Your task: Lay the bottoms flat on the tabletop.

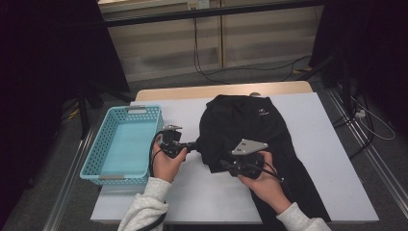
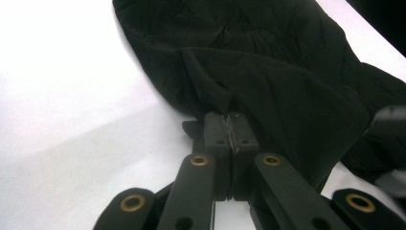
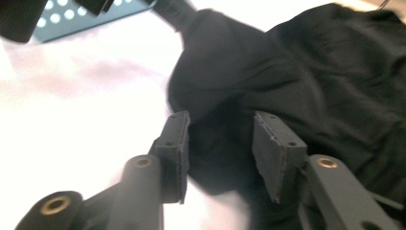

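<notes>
Evidently mid-fold: black garment (image 1: 250,130) spread across tabletop's middle. Left gripper (image 1: 195,144) clamped on its left hem; right gripper (image 3: 220,148) half-open, fabric between jaws, seemingly unpinched. Next: close right, fold across.

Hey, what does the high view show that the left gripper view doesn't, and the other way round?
High view: the light blue basket at the table's left edge, both hands, the right gripper at the garment's near edge, a small white logo on the fabric, and the floor cables beyond the table.

Left gripper view: a close look at the left gripper, its jaws shut tight on a fold at the edge of the black garment.

Both: the black garment spread on the white table, with the left gripper at its edge.
</notes>
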Action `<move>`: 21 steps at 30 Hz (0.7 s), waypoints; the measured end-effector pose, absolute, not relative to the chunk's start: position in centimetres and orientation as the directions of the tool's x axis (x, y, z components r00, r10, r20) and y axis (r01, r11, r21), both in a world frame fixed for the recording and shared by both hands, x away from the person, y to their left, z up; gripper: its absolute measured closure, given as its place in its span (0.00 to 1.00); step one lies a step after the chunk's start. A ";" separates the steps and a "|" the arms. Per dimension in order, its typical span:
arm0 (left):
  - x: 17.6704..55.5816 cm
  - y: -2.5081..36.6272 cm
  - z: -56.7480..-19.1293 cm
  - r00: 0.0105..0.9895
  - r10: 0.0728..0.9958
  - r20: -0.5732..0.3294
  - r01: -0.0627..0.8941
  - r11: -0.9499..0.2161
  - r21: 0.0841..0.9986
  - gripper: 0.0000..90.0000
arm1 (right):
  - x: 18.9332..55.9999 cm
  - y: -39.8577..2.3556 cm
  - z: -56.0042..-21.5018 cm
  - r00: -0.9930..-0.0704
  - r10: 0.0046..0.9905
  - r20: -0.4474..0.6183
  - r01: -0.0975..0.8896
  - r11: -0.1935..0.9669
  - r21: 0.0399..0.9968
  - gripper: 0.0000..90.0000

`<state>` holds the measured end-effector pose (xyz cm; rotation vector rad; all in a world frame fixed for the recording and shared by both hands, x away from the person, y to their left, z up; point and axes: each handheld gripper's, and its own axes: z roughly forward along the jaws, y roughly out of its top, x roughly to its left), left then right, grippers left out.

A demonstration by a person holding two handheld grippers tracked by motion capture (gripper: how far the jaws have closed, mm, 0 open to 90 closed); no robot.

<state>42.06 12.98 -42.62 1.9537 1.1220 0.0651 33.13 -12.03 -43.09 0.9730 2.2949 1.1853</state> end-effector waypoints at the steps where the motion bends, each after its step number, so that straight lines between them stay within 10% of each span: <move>1: 42.1 13.0 -42.6 0.593 0.728 -0.344 0.681 -0.227 0.696 1.00 | 33.1 -11.7 -43.3 -0.697 0.717 -0.010 0.407 0.408 0.817 0.70; 10: 41.8 13.2 -42.4 0.592 0.727 -0.348 0.684 -0.225 0.694 1.00 | 34.0 -8.3 -46.6 -0.742 0.670 -0.008 0.438 0.494 0.751 0.61; 16: 41.6 13.9 -42.0 0.577 0.732 -0.361 0.695 -0.208 0.689 1.00 | 34.5 -8.8 -46.7 -0.734 0.679 0.007 0.447 0.476 0.757 1.00; 21: 41.3 14.5 -41.5 0.563 0.736 -0.376 0.696 -0.177 0.696 0.99 | 33.9 -10.2 -45.7 -0.754 0.656 0.046 0.451 0.465 0.762 1.00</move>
